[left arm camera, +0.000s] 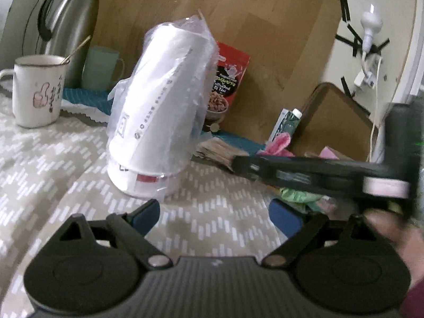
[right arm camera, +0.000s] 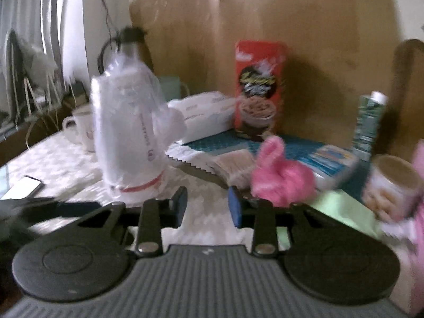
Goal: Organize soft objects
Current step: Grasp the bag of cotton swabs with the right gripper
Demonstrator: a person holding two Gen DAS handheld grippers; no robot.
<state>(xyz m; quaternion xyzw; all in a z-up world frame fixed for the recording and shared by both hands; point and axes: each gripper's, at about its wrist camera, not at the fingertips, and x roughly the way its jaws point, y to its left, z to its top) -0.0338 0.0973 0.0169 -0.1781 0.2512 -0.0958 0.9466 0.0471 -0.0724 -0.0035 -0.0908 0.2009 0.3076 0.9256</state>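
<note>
A pink fluffy soft toy point(right arm camera: 281, 177) lies on the table just right of my right gripper point(right arm camera: 208, 208), which is open and empty. In the left wrist view the pink toy point(left arm camera: 281, 143) peeks out behind the right gripper's arm point(left arm camera: 318, 175). A green soft cloth point(right arm camera: 341, 209) lies under and right of the toy; it also shows in the left wrist view point(left arm camera: 296, 194). My left gripper point(left arm camera: 216, 216) is open and empty, just in front of a plastic-wrapped stack of white cups point(left arm camera: 156, 116).
A white mug with spoon point(left arm camera: 37, 90), a steel thermos point(left arm camera: 71, 18), a teal cup point(left arm camera: 100, 69), a red snack bag point(left arm camera: 228, 79) and a wooden board point(left arm camera: 331, 122) stand behind. A phone point(right arm camera: 21, 188), a tissue box point(right arm camera: 206, 116) and a tin point(right arm camera: 389, 185) sit around.
</note>
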